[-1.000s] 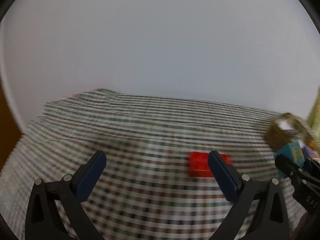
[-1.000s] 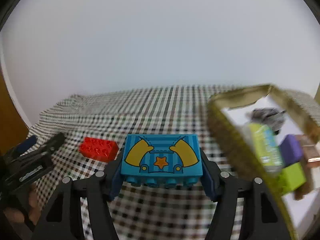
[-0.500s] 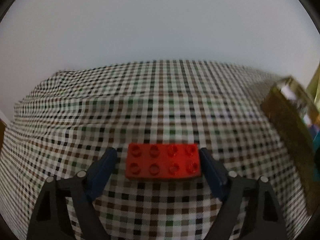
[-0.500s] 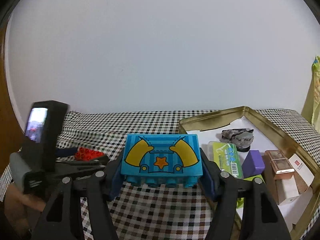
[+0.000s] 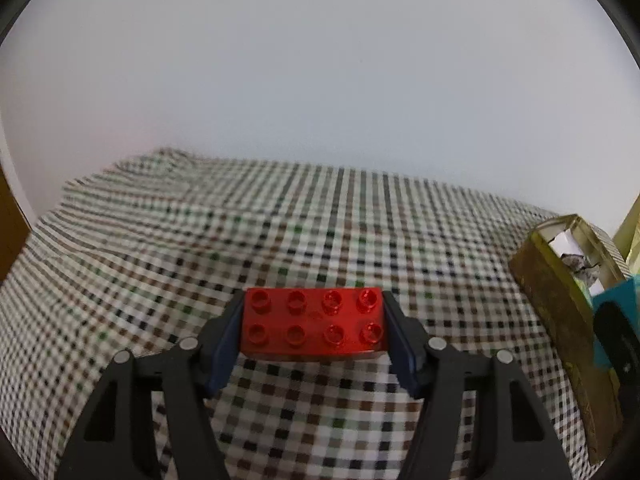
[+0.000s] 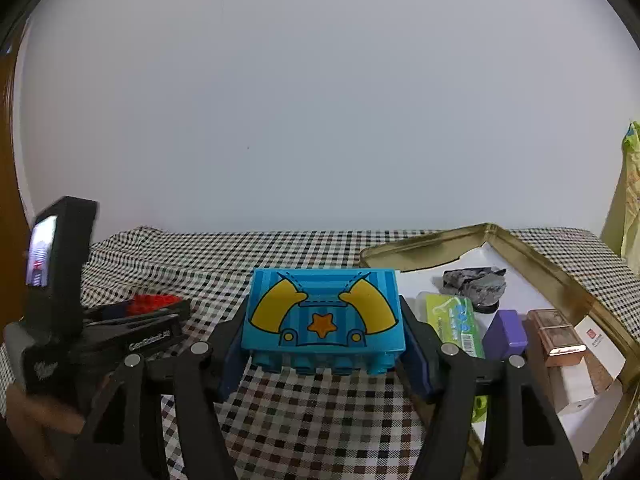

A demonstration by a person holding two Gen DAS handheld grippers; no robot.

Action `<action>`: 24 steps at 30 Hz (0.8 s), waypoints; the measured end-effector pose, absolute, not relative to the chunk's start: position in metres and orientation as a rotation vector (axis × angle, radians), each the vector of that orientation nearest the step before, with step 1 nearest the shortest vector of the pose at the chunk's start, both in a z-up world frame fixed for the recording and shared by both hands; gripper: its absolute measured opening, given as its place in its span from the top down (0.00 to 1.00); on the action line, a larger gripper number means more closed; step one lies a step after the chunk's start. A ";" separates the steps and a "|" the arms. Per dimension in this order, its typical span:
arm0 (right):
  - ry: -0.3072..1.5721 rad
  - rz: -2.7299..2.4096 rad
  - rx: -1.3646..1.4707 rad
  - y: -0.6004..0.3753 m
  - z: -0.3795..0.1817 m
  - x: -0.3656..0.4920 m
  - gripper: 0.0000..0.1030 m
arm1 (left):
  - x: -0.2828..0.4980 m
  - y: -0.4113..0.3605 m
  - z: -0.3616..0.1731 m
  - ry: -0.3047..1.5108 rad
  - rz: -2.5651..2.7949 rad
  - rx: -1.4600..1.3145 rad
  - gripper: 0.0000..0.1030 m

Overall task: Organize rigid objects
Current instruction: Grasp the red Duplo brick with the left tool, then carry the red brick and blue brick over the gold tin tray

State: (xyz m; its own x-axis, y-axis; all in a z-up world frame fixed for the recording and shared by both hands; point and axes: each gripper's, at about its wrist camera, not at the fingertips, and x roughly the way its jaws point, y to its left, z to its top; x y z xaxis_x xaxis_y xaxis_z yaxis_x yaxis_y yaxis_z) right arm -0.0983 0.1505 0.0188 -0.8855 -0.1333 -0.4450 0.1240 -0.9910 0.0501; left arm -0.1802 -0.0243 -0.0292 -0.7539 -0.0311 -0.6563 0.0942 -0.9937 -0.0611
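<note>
cloth: checkered tablecloth [image 5: 320, 240] (wrinkled at far left) | wall: plain white wall [image 6: 320, 100]

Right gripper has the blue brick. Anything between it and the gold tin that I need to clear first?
Nothing visible blocks it. The blue brick sits clamped in the right gripper just left of the gold tin; only its low near wall lies between. Inside, the green packet and purple block crowd the near side.

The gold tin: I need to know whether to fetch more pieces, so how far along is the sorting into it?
Done: the gold tin already holds a grey rock, a green packet, a purple block and small boxes. In hand: the right gripper holds the blue brick; the left gripper is closing around the red brick. Left: both bricks are still outside the tin.
</note>
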 end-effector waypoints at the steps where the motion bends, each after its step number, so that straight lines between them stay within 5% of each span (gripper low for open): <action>1: -0.031 -2.937 0.678 0.151 0.020 -0.097 0.35 | -0.175 -0.020 -0.026 0.125 -2.882 1.039 0.38; 24: 0.010 -3.015 0.480 0.162 0.035 -0.060 0.35 | -0.123 0.005 0.000 0.038 -2.930 0.702 0.38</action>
